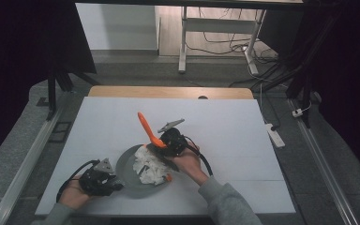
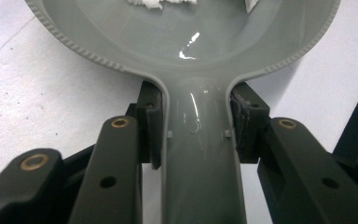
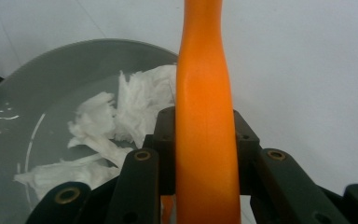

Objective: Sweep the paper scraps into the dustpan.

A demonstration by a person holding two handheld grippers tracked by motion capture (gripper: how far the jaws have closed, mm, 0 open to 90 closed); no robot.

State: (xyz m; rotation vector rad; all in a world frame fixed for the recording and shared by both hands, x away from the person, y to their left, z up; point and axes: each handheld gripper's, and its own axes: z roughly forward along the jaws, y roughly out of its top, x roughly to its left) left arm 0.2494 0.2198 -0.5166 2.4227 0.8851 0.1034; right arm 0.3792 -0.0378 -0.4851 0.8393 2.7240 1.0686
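The left gripper (image 2: pixel 196 135) is clamped on the handle of a grey pan (image 2: pixel 186 42), its jaws pressing the handle from both sides, with the pan's bowl lying straight ahead of it on the white surface (image 1: pixel 243 136). The right gripper (image 3: pixel 205 140) grips an orange utensil (image 3: pixel 204 116) whose handle rises up past its jaws. Shredded white paper (image 3: pixel 121 116) lies in the pan, just ahead and left of the right gripper; the utensil's working end is hidden, probably down among the paper.
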